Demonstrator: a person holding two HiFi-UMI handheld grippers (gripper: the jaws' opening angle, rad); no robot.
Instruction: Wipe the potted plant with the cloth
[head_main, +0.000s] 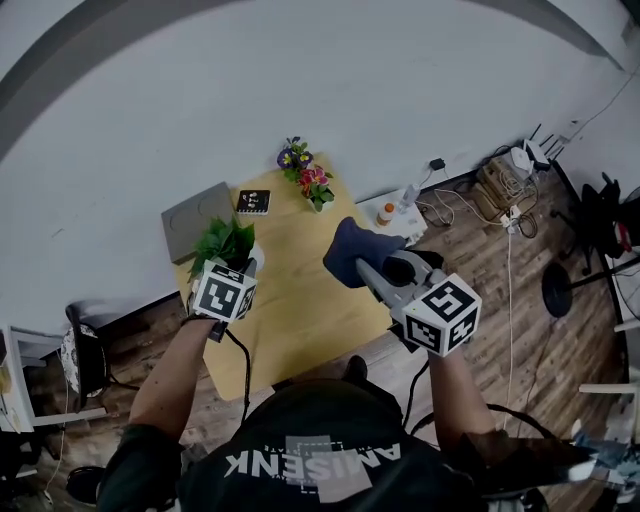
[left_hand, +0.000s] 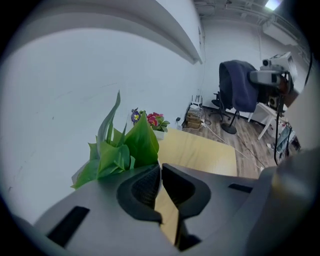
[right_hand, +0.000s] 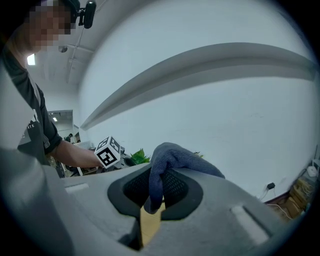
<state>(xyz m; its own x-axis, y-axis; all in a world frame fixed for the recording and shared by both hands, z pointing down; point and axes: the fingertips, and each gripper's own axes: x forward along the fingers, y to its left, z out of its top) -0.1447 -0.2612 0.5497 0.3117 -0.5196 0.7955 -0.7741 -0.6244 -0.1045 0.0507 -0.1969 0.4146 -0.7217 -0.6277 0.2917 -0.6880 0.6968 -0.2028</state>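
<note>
A leafy green potted plant (head_main: 225, 243) stands near the left edge of the yellow table (head_main: 300, 305). My left gripper (head_main: 251, 267) hovers right beside it on its right, jaws shut with nothing between them. In the left gripper view the leaves (left_hand: 127, 147) rise just past the left jaw of that gripper (left_hand: 160, 167). My right gripper (head_main: 366, 268) is over the table's right edge, shut on a dark blue cloth (head_main: 355, 250) that hangs apart from the plant. In the right gripper view the cloth (right_hand: 172, 155) drapes over this gripper (right_hand: 159, 176); the plant (right_hand: 139, 156) shows behind it.
A pot of purple and pink flowers (head_main: 306, 177) stands at the table's far end, next to a small black booklet (head_main: 253, 202) and a grey box (head_main: 195, 220). A white stand with an orange bottle (head_main: 386, 213) sits right of the table. Cables (head_main: 500, 200) litter the floor.
</note>
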